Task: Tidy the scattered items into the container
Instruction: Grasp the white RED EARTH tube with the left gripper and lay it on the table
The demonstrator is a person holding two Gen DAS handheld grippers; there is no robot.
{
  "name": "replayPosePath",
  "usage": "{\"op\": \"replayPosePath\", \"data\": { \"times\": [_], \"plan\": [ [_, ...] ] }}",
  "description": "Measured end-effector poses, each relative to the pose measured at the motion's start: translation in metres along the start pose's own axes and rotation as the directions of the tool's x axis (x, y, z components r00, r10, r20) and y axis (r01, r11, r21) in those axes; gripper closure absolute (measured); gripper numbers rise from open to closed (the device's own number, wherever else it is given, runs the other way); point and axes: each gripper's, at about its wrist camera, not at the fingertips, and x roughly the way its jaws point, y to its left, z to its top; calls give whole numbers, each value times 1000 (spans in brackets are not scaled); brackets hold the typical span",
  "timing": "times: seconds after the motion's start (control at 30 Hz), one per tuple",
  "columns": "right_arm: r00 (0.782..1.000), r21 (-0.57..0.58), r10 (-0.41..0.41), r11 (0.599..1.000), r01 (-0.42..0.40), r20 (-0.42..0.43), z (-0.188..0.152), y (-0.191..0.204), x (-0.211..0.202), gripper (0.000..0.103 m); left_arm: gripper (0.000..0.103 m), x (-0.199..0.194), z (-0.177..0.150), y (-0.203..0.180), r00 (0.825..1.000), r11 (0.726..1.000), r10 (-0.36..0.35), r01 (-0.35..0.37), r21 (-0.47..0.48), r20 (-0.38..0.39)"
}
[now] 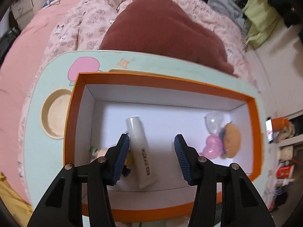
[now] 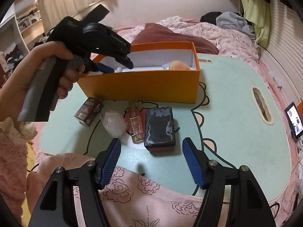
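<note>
Blue ribbed pads of the right gripper (image 2: 151,160) stand wide apart and released, holding nothing, above the near edge of the tabletop (image 2: 236,132). Directly ahead of it lie four items not yet stowed:

- Dark block (image 2: 160,128): rigid, probably the heaviest. Grip across its short sides; the worn top surface may be slick.
- Clear bottle (image 2: 135,126), just left of the block: likely glass, so fragile and slippery. Grip at mid-body with light force.
- Crinkled plastic packet (image 2: 113,123), further left: soft and light. It will deform; pinch the bulk.
- Small brown carton (image 2: 89,111), leftmost: light, stiff card. Grip across the narrow faces.

Beyond these stands the orange box (image 2: 144,87).

The left gripper (image 1: 152,151) hangs inside the orange box (image 1: 162,79), also spread and empty. A white tube (image 1: 141,151) lies on the box floor touching its left pad; plush and pink trinkets (image 1: 223,140) sit to its right.
</note>
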Motion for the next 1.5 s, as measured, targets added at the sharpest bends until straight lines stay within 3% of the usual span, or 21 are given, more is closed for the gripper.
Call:
{"op": "replayPosePath", "data": {
  "times": [0.13, 0.17, 0.23, 0.27, 0.43, 0.6, 0.77, 0.9, 1.13, 1.43, 1.5],
  "plan": [
    [1000, 10, 11, 1000, -11, -8, 1, -2, 1, 36, 52, 17, 5, -6, 998, 998, 49, -47, 37, -43],
    [1000, 12, 12, 1000, -12, -8, 1, -3, 1, 36, 56, 18, 5, -8, 997, 996, 66, -64, 56, -30],
    [1000, 16, 12, 1000, -12, -6, 1, -4, 0, 36, 80, 18, 4, -11, 993, 989, 120, -119, 92, -1],
    [1000, 19, 12, 1000, -12, -5, 1, -5, 0, 36, 83, 17, 4, -11, 993, 988, 120, -120, 100, 1],
    [1000, 23, 17, 1000, -17, -11, 1, -5, 1, 36, 83, 11, 8, 4, 999, 996, 41, -39, 77, -16],
    [1000, 24, 17, 1000, -17, -14, 1, -4, 2, 36, 83, -24, 6, 11, 994, 995, -80, 75, 68, 75],
    [1000, 23, 15, 1000, -15, -18, 0, -3, 3, 36, 83, -83, -9, 3, 959, 969, -231, 212, 129, 164],
    [1000, 25, 16, 1000, -15, -19, -1, -4, 3, 36, 83, -111, -38, 7, 925, 934, -338, 308, 180, 173],
    [1000, 23, 14, 1000, -14, -22, -2, -4, 3, 36, 83, -78, -103, 26, 897, 905, -417, 396, 155, 145],
    [1000, 15, 9, 1000, -9, -29, -4, -3, 3, 36, 83, -42, -136, 30, 919, 936, -347, 326, 134, 189],
    [1000, 15, 8, 1000, -8, -29, -4, -3, 3, 36, 83, -38, -137, 31, 910, 930, -366, 347, 123, 196]
  ]
}}
